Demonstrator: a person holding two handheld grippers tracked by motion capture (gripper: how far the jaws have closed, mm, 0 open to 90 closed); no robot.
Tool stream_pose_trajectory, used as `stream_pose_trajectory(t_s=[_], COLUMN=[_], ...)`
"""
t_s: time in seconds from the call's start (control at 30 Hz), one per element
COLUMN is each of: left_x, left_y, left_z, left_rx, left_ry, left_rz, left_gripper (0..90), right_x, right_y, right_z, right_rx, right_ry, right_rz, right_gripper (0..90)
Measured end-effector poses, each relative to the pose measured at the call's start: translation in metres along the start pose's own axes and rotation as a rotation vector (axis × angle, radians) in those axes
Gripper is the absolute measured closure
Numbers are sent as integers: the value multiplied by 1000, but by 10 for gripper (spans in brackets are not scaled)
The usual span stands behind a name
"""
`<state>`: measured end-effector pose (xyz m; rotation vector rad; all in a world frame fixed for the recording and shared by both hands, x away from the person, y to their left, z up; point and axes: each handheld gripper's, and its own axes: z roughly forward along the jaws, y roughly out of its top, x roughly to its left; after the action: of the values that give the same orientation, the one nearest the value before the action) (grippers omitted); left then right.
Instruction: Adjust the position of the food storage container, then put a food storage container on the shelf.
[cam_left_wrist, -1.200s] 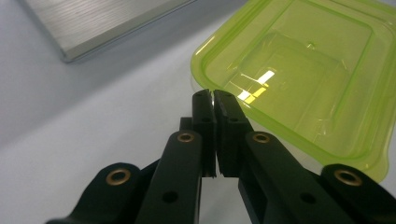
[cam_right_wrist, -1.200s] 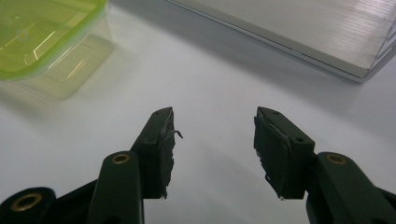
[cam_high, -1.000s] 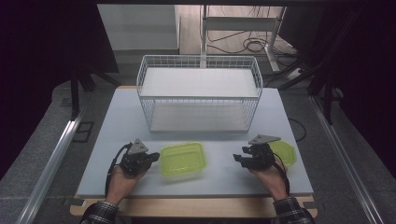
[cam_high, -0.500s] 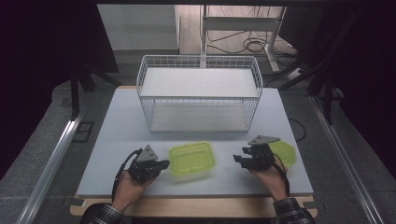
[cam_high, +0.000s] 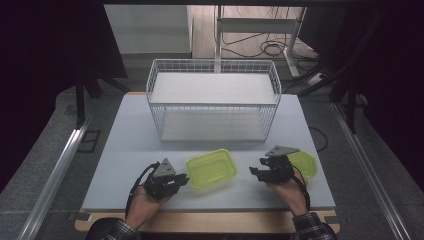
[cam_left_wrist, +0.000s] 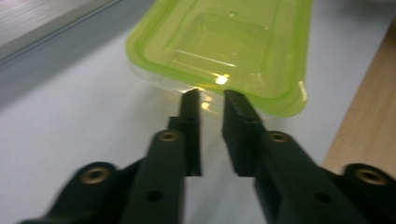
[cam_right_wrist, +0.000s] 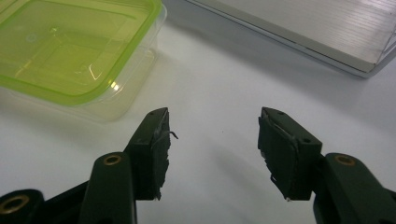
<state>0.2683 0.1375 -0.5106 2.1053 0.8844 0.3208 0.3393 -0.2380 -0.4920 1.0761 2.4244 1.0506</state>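
Observation:
A clear box with a lime-green lid (cam_high: 211, 169) lies on the pale table near its front edge. My left gripper (cam_high: 182, 179) is at the box's left end. In the left gripper view its jaws have just been opening and stand a narrow gap apart, tips (cam_left_wrist: 211, 95) right at the wall of the box (cam_left_wrist: 224, 42) under the lid's rim, not pressing on it. My right gripper (cam_high: 255, 171) rests to the right of the box. Its jaws (cam_right_wrist: 212, 116) have just widened a little, with bare table between them and the box (cam_right_wrist: 70, 46) off to their left.
A white wire basket (cam_high: 212, 102) stands at the middle of the table (cam_high: 125, 145), behind the box. A second lime-green piece (cam_high: 306, 164) lies just behind my right hand. The table's wooden front edge (cam_left_wrist: 369, 116) runs close by the left gripper.
My left gripper has moved right, and the green-lidded box has shifted right with it. Its jaws, shut before, now show a gap. The right hand has stayed put.

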Motion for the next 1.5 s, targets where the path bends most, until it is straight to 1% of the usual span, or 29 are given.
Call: stream_pose_trajectory(t_s=[0.07,0.1,0.17,0.2,0.23,0.3,0.33,0.37,0.43,0.5,0.6,0.7,0.77,0.87,0.97,1.0,1.1,1.13,1.33,1.43,1.5], left_x=[1,2,3,4,4,5,6,6,6,5,3,3,4,5,6,6,6,6,6,5,5], left_y=[-2,-3,-5,-6,-7,-10,-11,-12,-13,-14,-16,-18,-19,-21,-22,-22,-23,-24,-26,-27,-28], left_z=[-3,-5,-8,-10,-11,-14,-15,-16,-17,-18,-19,-20,-21,-23,-22,-22,-22,-22,-23,-23,-23], left_rx=[-6,-9,-14,-16,-18,-21,-20,-20,-19,-17,0,8,-5,-22,-21,-16,-12,-15,-16,-16,-9], left_ry=[31,42,56,59,60,64,66,68,80,75,72,69,69,69,61,64,68,73,88,88,92], left_rz=[-2,-4,-11,-13,-17,-19,-18,-20,-17,-9,10,16,12,17,16,21,30,35,36,40,44], left_gripper=[640,579,488,405,405,359,278,278,193,105,34,21,22,31,33,37,46,49,38,37,31], right_x=[0,0,-1,-1,-1,-1,-1,-1,-1,0,1,2,2,3,3,3,5,6,7,7,8], right_y=[-1,-1,-2,-2,-2,-3,-3,-3,-3,-4,-4,-5,-5,-5,-5,-4,-3,-2,2,4,7], right_z=[-1,-1,-1,-2,-2,-3,-3,-3,-2,-1,2,5,5,6,6,6,6,5,3,3,4], right_rx=[-2,-5,-10,-18,-18,-26,-34,-34,-38,-39,-38,-35,-34,-31,-31,-36,-43,-54,-84,-91,-93], right_ry=[-2,-2,-3,-4,-4,-4,-4,-4,-2,-10,-16,-16,-15,-10,4,11,22,28,47,57,75], right_rz=[-1,0,0,4,4,3,0,0,-5,-10,-13,-17,-16,-16,-16,-8,-2,-4,12,23,39], right_gripper=[400,389,369,342,342,313,277,277,242,207,165,117,109,93,76,72,62,54,43,45,46])
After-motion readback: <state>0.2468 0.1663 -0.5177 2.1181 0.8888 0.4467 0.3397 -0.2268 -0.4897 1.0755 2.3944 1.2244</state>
